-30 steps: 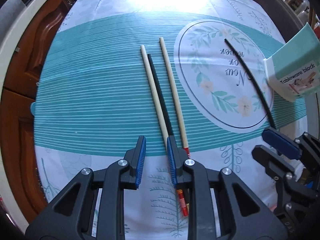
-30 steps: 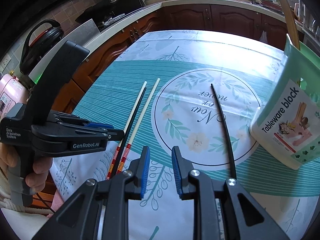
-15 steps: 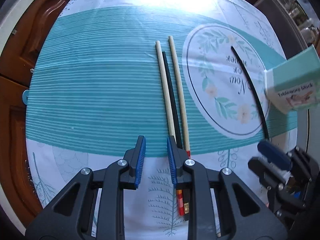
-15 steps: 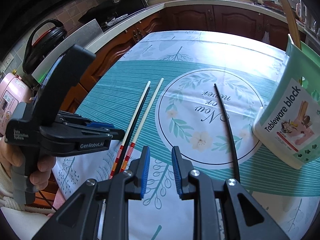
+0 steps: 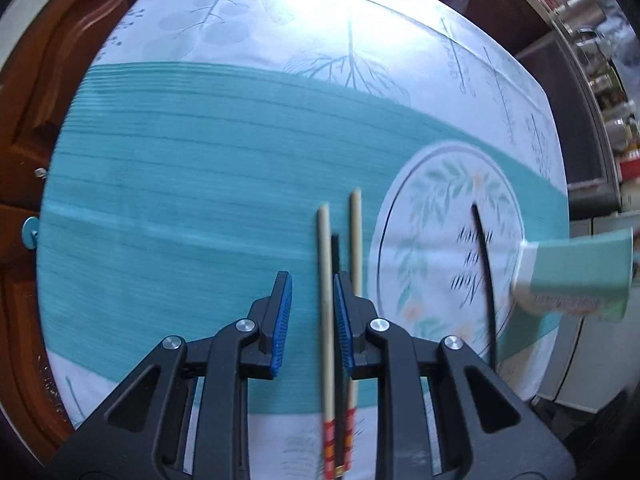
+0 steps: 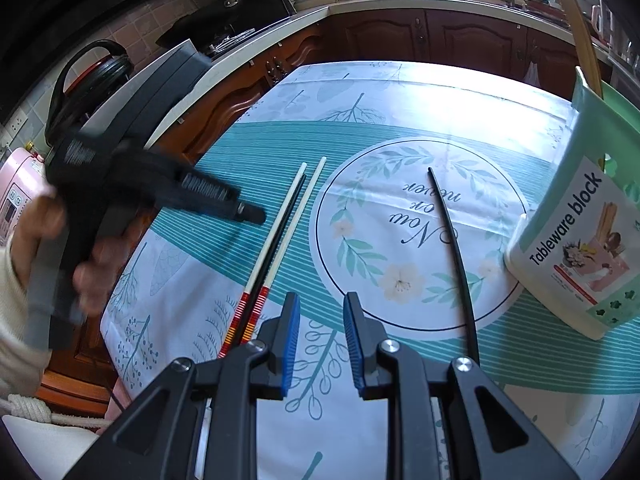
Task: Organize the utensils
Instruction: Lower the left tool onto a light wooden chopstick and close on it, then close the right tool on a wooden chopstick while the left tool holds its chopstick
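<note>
Teal-striped tabletop [image 6: 208, 216], wooden cabinets [image 6: 460, 40] behind. Left of the holder [image 6: 576, 248]: three chopsticks [image 6: 280, 236], red-banded. Both my fingers spread, empty.

The green-and-white box [image 6: 576, 240] reads "Tableware block"; the tablecloth [image 6: 400, 92] medallion seems to say "Now or never".

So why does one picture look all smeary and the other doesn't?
Left wrist view: the whole tablecloth and green box are streaked by motion blur, with window glare at the top. Right wrist view: sharp, except the left tongs and the hand holding them.
</note>
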Demonstrator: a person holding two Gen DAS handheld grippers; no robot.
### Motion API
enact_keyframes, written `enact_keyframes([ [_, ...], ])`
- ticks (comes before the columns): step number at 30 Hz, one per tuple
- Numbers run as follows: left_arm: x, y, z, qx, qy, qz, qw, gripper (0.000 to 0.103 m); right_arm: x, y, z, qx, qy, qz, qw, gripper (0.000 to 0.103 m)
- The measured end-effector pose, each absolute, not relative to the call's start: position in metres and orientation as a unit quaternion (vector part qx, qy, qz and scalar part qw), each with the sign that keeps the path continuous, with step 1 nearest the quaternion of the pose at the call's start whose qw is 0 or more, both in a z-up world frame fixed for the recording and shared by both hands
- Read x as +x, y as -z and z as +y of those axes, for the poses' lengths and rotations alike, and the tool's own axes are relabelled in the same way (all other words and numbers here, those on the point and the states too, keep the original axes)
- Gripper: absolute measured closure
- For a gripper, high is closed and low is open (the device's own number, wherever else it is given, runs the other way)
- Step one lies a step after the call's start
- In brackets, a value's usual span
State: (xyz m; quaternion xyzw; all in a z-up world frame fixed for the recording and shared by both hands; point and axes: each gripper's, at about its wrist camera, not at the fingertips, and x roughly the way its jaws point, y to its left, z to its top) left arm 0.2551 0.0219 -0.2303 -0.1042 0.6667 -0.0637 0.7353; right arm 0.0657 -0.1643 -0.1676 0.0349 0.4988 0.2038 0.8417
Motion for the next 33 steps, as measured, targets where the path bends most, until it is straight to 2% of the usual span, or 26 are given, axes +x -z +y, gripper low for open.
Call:
enact_keyframes([
  [1, 0.263, 0.230, 0.023, -0.106, 0.062, 0.668, 0.734, 0.091, 0.067, 0.168, -0.164, 0.033, -0.204, 0.499, 0.842, 0.081],
  [6, 0.286, 0.233, 0.018, -0.103, 0.035, 0.674, 0.730, 0.097, 0.073, 0.167, -0.161, 0.035, -0.208, 0.498, 0.841, 0.081],
  [15, 0.284, 0.236, -0.006, -0.049, 0.024, 0.679, 0.732, 0.098, 0.075, 0.168, -0.157, 0.028, -0.212, 0.499, 0.840, 0.081],
  [23, 0.248, 0.234, -0.007, -0.010, 0.026, 0.673, 0.739, 0.098, 0.085, 0.160, -0.153, 0.023, -0.213, 0.493, 0.843, 0.081],
  [29, 0.217, 0.234, 0.004, -0.032, 0.044, 0.678, 0.733, 0.098, 0.104, 0.154, -0.148, 0.023, -0.218, 0.496, 0.840, 0.081],
  [33, 0.205, 0.233, 0.021, -0.051, 0.061, 0.677, 0.732, 0.099, 0.131, 0.162, -0.141, 0.045, -0.224, 0.526, 0.819, 0.081],
])
